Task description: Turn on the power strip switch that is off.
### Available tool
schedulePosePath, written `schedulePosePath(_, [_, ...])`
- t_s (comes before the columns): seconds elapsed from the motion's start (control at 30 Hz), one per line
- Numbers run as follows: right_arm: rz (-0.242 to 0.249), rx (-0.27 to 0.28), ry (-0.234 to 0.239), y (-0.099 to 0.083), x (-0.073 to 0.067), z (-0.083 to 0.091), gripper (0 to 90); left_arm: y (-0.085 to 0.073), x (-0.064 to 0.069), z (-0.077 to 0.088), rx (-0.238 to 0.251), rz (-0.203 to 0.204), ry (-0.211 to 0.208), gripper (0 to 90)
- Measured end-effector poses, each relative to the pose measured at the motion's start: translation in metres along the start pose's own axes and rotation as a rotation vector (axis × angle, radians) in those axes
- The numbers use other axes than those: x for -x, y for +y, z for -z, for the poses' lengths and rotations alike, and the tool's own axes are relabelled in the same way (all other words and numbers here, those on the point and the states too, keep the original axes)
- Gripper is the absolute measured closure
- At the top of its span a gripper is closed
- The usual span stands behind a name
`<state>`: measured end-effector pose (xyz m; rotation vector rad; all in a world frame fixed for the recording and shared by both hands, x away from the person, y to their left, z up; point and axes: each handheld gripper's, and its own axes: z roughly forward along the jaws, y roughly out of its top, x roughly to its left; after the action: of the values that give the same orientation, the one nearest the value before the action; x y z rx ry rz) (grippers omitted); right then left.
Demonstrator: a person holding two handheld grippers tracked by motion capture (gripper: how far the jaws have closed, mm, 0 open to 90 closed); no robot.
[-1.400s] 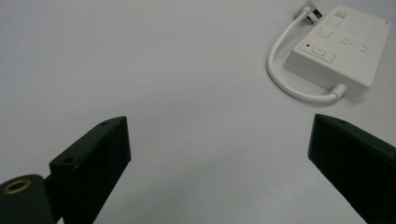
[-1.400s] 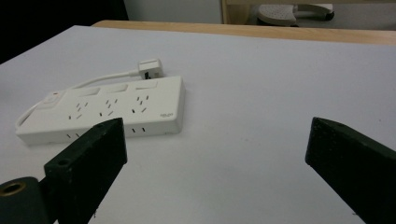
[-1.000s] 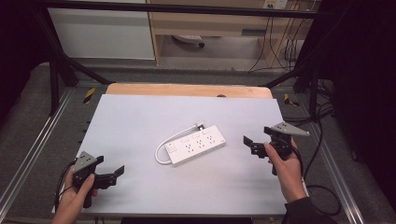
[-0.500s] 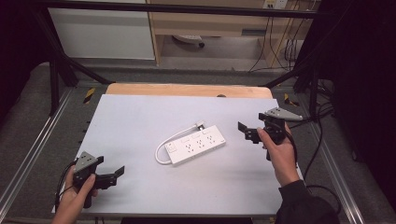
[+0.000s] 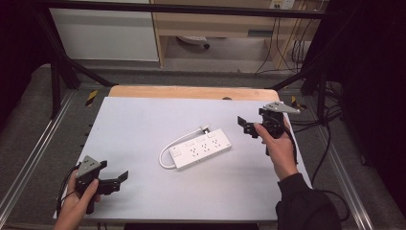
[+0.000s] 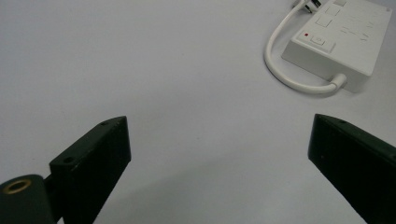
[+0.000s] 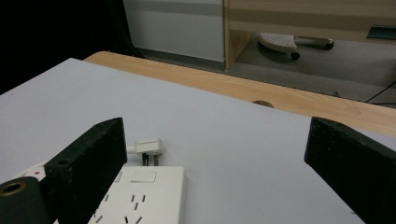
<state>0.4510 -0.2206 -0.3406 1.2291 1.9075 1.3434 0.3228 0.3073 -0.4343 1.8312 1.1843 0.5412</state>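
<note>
A white power strip lies at the middle of the white table top, its short cable curling round to a plug beside it. In the right gripper view the power strip is just below the jaws, with the plug behind it. My right gripper hovers open just right of the strip, raised off the table. My left gripper is open near the front left corner, nothing between its jaws. The left gripper view has the power strip at its upper right with the cable looping out.
A wooden strip runs along the table's far edge. Beyond it stand a white cabinet and a wooden shelf unit. Cables hang off the right side, where a metal rail runs.
My right gripper has moved left and away from the person, towards the power strip's right end, and has risen. The left gripper has hardly moved.
</note>
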Motion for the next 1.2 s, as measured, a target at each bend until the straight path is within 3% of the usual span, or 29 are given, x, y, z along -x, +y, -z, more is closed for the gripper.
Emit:
schedulePosePath(0.27, [-0.017,-0.008,-0.009,0.004,-0.003,-0.017,6.0,0.000,0.000,0.000,-0.003,-0.004,-0.002,5.6])
schedulePosePath(0.7, [-0.080,0.027,-0.025,0.003,-0.001,-0.035,11.9,0.000,0.000,0.000,-0.002,0.000,-0.008,5.6])
schedulePosePath(1.2, [-0.067,0.021,-0.035,-0.001,-0.007,-0.054,25.0,0.000,0.000,0.000,-0.005,-0.002,-0.007,5.7])
